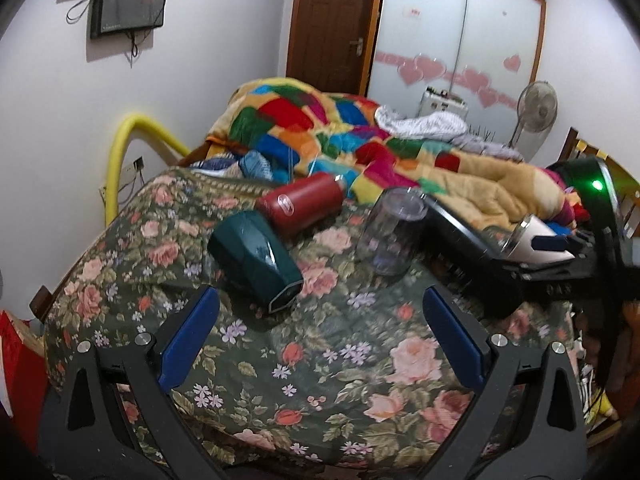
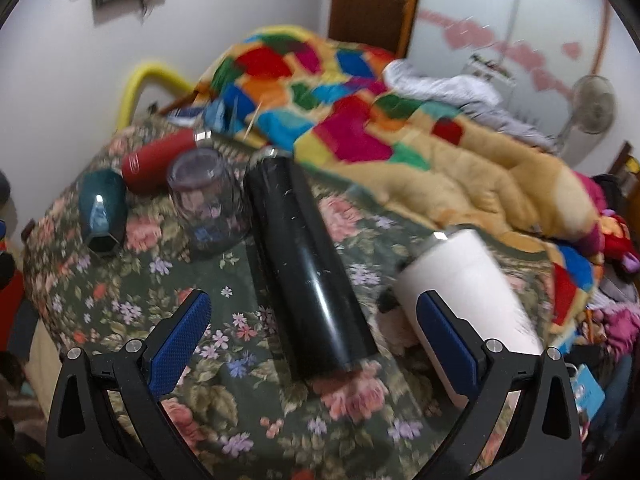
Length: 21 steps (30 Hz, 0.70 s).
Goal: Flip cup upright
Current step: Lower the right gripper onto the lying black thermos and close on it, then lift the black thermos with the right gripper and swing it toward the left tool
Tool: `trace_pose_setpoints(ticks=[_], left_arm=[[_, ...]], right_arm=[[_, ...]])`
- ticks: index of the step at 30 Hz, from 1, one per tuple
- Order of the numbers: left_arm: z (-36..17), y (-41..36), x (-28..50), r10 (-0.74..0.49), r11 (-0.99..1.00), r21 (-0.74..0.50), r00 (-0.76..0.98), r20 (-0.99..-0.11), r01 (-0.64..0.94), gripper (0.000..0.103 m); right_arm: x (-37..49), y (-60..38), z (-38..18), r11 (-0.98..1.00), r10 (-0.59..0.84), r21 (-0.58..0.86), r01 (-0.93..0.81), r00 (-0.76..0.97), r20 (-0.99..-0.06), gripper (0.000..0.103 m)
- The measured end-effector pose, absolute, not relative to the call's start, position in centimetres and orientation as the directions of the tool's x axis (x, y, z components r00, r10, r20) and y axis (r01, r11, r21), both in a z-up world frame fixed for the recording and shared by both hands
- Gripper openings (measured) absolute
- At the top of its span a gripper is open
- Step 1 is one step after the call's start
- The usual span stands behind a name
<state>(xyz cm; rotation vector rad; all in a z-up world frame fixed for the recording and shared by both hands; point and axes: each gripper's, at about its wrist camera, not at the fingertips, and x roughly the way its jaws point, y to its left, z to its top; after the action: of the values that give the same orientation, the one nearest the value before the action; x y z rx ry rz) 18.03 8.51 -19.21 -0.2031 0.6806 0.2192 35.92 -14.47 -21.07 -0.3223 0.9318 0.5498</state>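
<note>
Several cups lie on a floral bedspread (image 1: pixel 340 360). A dark green faceted cup (image 1: pixel 256 256) lies on its side, as does a red flask (image 1: pixel 300 204). A clear glass cup (image 1: pixel 390 232) stands mouth down. A black tumbler (image 2: pixel 308 268) lies on its side between the right gripper's jaws, beyond the tips. A white cup (image 2: pixel 472 292) lies tilted beside the right finger (image 2: pixel 444 340). My left gripper (image 1: pixel 320 316) is open and empty, short of the green cup. My right gripper (image 2: pixel 312 316) is open. It shows in the left wrist view (image 1: pixel 560 248) near the white cup (image 1: pixel 532 240).
A colourful patchwork quilt (image 1: pixel 320 128) and grey clothes (image 1: pixel 420 120) are heaped at the back of the bed. A yellow tube (image 1: pixel 116 156) curves at the left wall. A fan (image 1: pixel 536 108) and wardrobe doors stand behind.
</note>
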Motion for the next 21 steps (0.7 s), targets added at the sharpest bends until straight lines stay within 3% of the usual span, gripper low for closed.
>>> trace_pose_setpoints(ticks=[7,19,21], left_arm=[[-20.7,8.4,19.3,0.144,0.958,-0.089,0.729,-0.669,-0.271,0.103],[-21.3,8.0,19.9,0.148,0.958,-0.08,0.716,-0.682,-0.275,0.103],[-21.3,7.9,19.8,0.149,0.958,-0.079,0.718,-0.68,-0.274,0.103]], right_arm=[[38.4,-12.7,-24.4,0.765,0.311,0.022,-0.643,0.34,-0.887,0.081],[39.4,-10.8,-26.3,0.699,0.21,-0.094,-0.709,0.329,-0.92,0.077],[39.6,-10.8,-26.3,0.695,0.204,-0.1,-0.712,0.329,-0.922,0.063]])
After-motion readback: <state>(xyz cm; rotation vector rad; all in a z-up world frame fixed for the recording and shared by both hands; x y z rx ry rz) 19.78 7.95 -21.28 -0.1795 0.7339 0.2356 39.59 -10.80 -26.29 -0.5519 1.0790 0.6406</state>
